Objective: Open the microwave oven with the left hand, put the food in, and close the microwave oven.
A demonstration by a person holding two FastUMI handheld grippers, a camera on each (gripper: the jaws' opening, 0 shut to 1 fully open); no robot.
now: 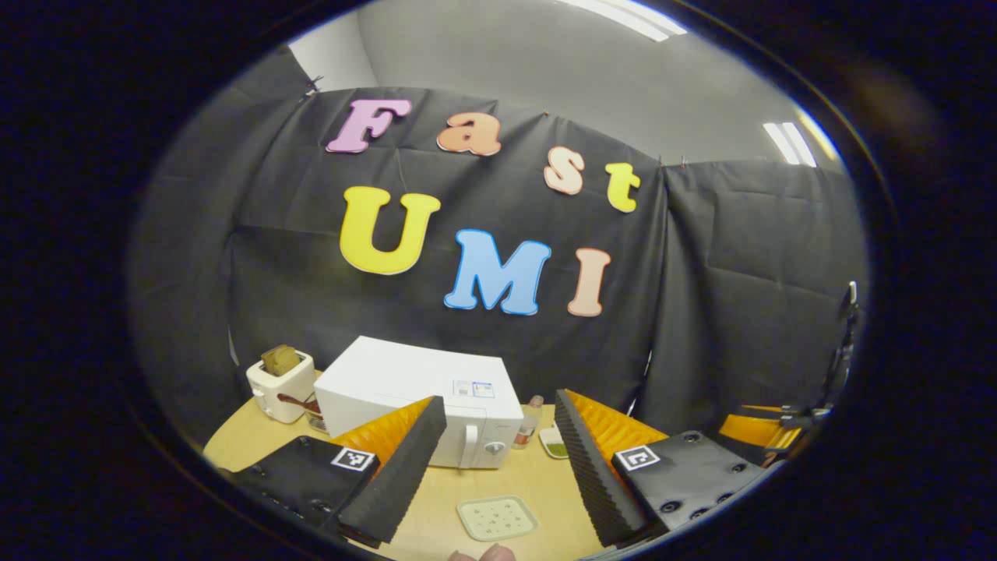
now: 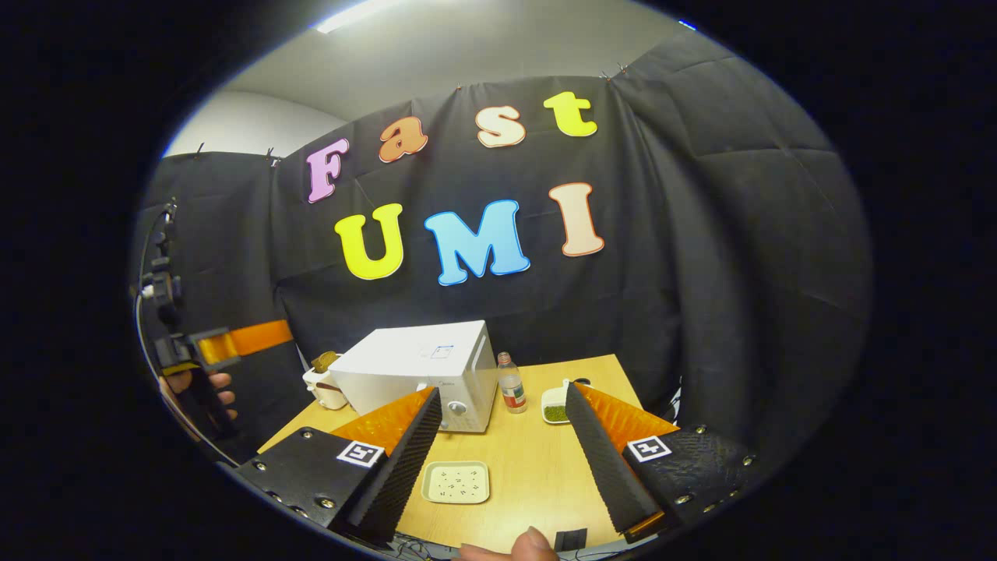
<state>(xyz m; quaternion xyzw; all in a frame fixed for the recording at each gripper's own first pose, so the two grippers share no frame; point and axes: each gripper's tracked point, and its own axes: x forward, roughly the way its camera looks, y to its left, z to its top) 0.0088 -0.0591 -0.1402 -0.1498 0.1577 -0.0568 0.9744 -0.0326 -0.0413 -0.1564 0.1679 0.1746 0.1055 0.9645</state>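
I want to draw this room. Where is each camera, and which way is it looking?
Left gripper view: rides the left gripper, held above the table's near edge, facing the microwave; fingertips show at the bottom.
Right gripper view: rides the right gripper, farther right, facing the microwave; a thumb shows below.
Both share microwave, toaster, tray.

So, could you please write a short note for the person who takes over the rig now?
Left tool: open, holds nothing, above the table.
Right tool: open, holds nothing.
Microwave oven: on the table, door shut, handle on its front.
Tray: on the table in front of the oven, apart from it.
Small green dish and bottle: beside the oven.
Done: nothing.
Left: open the door with the left tool, put the food in, close the door.
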